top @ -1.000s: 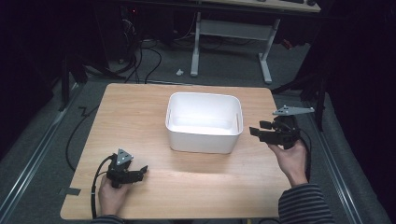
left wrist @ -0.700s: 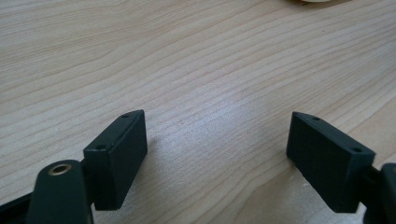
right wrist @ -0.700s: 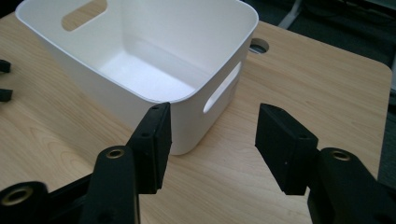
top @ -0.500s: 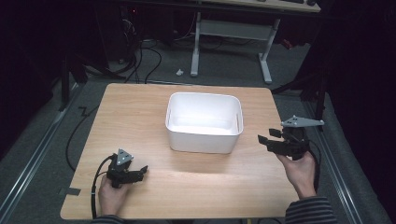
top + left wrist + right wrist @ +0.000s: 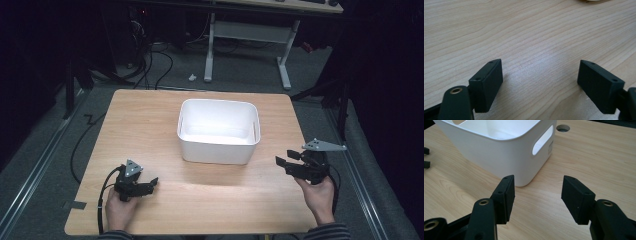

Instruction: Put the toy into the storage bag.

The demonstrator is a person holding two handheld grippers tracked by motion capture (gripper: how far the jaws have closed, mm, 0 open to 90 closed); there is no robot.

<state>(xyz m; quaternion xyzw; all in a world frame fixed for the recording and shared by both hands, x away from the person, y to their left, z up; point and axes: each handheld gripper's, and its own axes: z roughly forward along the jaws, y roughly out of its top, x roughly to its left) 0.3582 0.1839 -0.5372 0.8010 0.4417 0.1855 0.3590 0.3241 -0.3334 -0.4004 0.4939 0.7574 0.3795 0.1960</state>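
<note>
Two tools, one bin, one table. Left tool [image 5: 150, 184] sits low over the near-left part of the table [image 5: 150, 120], held in the left hand [image 5: 119, 207], one cable trailing off its left side. Its jaws stand wide apart in the left gripper view, nothing between them, just bare wood grain underneath. Right tool [image 5: 283, 164] is held by the right hand [image 5: 316, 192] near the right edge of the table, pointing left toward the bin, with one grey three-cornered plate on top. Its jaws have just been opening a little; they stand partly apart with nothing between them, pads clear of everything.

One white plastic bin [image 5: 218, 131] stands upright in the middle of the table, toward the far side, open side up, nothing visible inside. It's near the right tool but apart from it; well apart from the left tool. In the right gripper view the bin's [image 5: 499, 152] near corner lies just past the jaw tips, one slot handle showing on the side wall. One round hole [image 5: 563, 128] in the tabletop shows beyond the bin there.
</note>
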